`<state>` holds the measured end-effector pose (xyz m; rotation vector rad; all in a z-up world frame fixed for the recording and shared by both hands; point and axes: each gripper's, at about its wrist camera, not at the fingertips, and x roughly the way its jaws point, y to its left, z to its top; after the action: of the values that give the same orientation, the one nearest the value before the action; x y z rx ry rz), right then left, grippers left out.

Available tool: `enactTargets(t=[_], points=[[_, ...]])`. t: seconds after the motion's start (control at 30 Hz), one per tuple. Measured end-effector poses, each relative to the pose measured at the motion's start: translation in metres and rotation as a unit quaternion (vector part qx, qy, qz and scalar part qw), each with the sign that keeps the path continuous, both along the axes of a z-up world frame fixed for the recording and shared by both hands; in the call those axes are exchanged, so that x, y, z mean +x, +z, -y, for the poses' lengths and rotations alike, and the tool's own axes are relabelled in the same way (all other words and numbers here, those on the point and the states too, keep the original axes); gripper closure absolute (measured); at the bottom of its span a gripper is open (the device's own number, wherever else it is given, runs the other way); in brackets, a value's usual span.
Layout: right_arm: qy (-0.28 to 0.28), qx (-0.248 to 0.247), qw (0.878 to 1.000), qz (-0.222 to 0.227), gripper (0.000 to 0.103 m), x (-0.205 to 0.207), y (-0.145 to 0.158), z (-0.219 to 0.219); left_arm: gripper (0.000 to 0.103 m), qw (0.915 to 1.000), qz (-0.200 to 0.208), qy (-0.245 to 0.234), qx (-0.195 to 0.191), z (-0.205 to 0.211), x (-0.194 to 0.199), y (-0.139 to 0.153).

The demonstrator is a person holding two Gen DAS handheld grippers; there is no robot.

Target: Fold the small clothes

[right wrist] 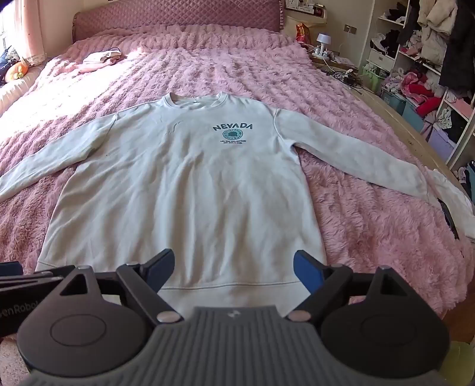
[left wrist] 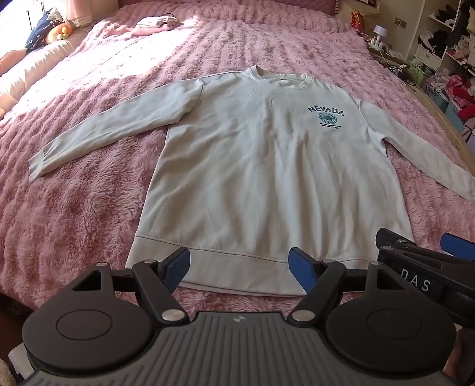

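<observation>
A pale grey long-sleeved sweatshirt with a teal NEVADA print lies flat, front up, on the pink fluffy bedspread. Both sleeves are spread out to the sides, the collar points away from me. My left gripper hovers open over the hem, left of its middle, with nothing between its blue pads. My right gripper hangs open above the hem too, nothing between its fingers. The right gripper's black body shows at the right edge of the left wrist view.
A small folded pink and white garment lies far up the bed. Plush toys sit at the far left. To the right stand a bedside table with a lamp and open shelves of clothes. A white item lies by the right sleeve cuff.
</observation>
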<state>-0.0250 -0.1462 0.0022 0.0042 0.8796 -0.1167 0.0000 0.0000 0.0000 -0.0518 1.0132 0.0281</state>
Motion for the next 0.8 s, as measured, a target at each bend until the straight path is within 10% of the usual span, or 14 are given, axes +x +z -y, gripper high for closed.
enactTargets(t=[0.8], points=[[-0.002,0.002,1.0,-0.002,0.02,-0.001,0.0002,0.0032,0.015,0.9999,-0.011,-0.006,0.001,0.003,0.0012,-0.0047]])
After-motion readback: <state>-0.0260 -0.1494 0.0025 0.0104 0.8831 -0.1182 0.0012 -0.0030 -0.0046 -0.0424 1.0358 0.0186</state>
